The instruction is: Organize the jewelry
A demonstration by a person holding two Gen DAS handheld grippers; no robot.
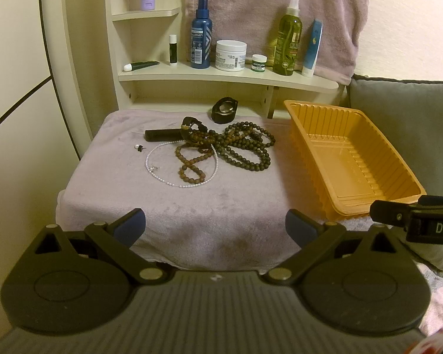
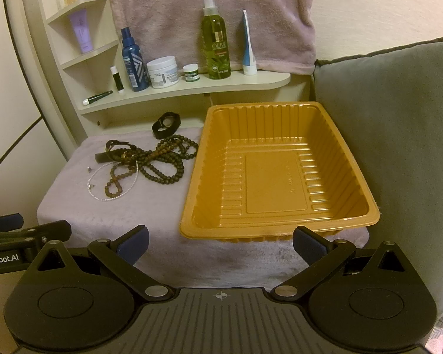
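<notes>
A tangle of jewelry lies on a lilac towel [image 1: 192,206]: dark bead necklaces [image 1: 245,147], a brown bead strand [image 1: 192,165], a white pearl necklace [image 1: 153,159], a black strap [image 1: 162,134] and a small earring [image 1: 139,147]. A black watch [image 1: 224,109] sits behind the pile. An empty orange plastic tray [image 2: 280,221] stands to the right of it. My left gripper [image 1: 215,227] is open, in front of the towel's near edge. My right gripper [image 2: 220,242] is open, in front of the tray's near rim. Neither one holds anything.
A cream shelf [image 1: 221,75] behind the towel carries bottles, jars and tubes. A pink towel [image 1: 265,6] hangs on the wall. A grey cushion [image 2: 384,132] rises right of the tray. A cream wall panel [image 1: 20,88] is on the left.
</notes>
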